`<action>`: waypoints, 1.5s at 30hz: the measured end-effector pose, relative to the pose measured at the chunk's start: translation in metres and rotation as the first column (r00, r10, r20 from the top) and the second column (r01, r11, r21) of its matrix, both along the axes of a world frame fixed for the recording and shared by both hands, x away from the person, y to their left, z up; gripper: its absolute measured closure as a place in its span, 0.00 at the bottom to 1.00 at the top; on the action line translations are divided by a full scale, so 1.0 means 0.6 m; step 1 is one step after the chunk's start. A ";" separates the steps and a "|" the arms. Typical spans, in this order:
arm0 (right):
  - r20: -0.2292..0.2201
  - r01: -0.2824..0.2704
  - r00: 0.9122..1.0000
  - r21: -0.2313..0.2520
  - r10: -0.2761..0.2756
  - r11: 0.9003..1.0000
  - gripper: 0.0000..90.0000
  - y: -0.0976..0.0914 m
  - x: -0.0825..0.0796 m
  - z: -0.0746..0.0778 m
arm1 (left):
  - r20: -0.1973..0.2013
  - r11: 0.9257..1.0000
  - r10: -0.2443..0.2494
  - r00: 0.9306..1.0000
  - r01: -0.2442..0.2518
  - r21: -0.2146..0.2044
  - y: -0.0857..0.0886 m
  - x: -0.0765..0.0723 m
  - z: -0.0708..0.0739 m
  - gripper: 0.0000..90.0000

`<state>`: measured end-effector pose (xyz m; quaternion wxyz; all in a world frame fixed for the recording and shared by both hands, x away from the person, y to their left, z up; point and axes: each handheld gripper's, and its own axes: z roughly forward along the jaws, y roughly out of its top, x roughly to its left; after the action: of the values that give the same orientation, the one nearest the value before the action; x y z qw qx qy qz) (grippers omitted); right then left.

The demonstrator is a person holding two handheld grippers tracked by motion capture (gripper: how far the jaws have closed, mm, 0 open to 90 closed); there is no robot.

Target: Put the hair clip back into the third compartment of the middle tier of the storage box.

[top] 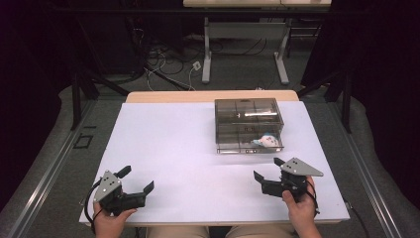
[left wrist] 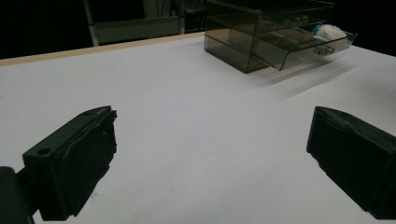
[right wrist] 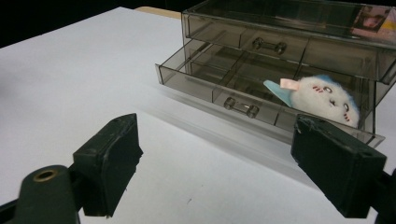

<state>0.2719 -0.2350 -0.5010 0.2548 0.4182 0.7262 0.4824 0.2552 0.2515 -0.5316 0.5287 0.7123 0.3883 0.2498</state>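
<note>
A smoky clear drawer box (top: 247,115) stands on the white table (top: 188,148), right of centre and toward the back. Its bottom drawer (top: 250,145) is pulled out, and a small white and blue plush toy (top: 267,140) lies at its right end. In the right gripper view the plush toy (right wrist: 327,99) rests in the drawer (right wrist: 224,95) just beyond my jaws. My right gripper (top: 269,169) is open, a short way in front of the drawer. My left gripper (top: 136,179) is open at the front left, with nothing between its jaws. The drawer box (left wrist: 275,37) is far off in the left gripper view.
Beyond the table's wooden far edge (top: 208,95) a desk frame (top: 245,49) stands on the floor among loose cables (top: 168,59). Dark stands (top: 81,74) flank the table on both sides.
</note>
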 end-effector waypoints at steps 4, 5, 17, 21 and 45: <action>0.006 0.016 1.000 0.004 -0.016 1.000 0.17 -0.004 -0.006 -0.011 | 0.002 1.000 0.001 1.000 -0.001 -0.002 0.000 0.000 0.000 0.02; 0.009 0.012 1.000 0.006 -0.012 1.000 0.17 -0.005 -0.007 -0.015 | -0.001 1.000 0.002 1.000 -0.002 -0.003 0.000 0.000 0.000 0.02; 0.005 0.021 1.000 0.004 -0.021 1.000 0.17 -0.008 -0.018 -0.047 | 0.000 1.000 0.002 1.000 -0.002 0.000 0.001 -0.001 0.000 0.02; 0.007 0.028 1.000 0.020 -0.028 0.999 0.17 -0.009 -0.017 -0.059 | 0.000 1.000 0.003 1.000 -0.003 -0.001 0.001 -0.001 0.000 0.02; -0.050 0.074 0.996 0.043 -0.072 0.996 0.17 -0.023 -0.017 -0.084 | -0.002 1.000 0.001 1.000 -0.001 0.003 0.003 0.000 -0.001 0.02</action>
<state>0.2619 -0.2485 -0.5514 0.2450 0.4617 0.7055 0.4786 0.2554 0.2530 -0.5324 0.5272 0.7131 0.3888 0.2498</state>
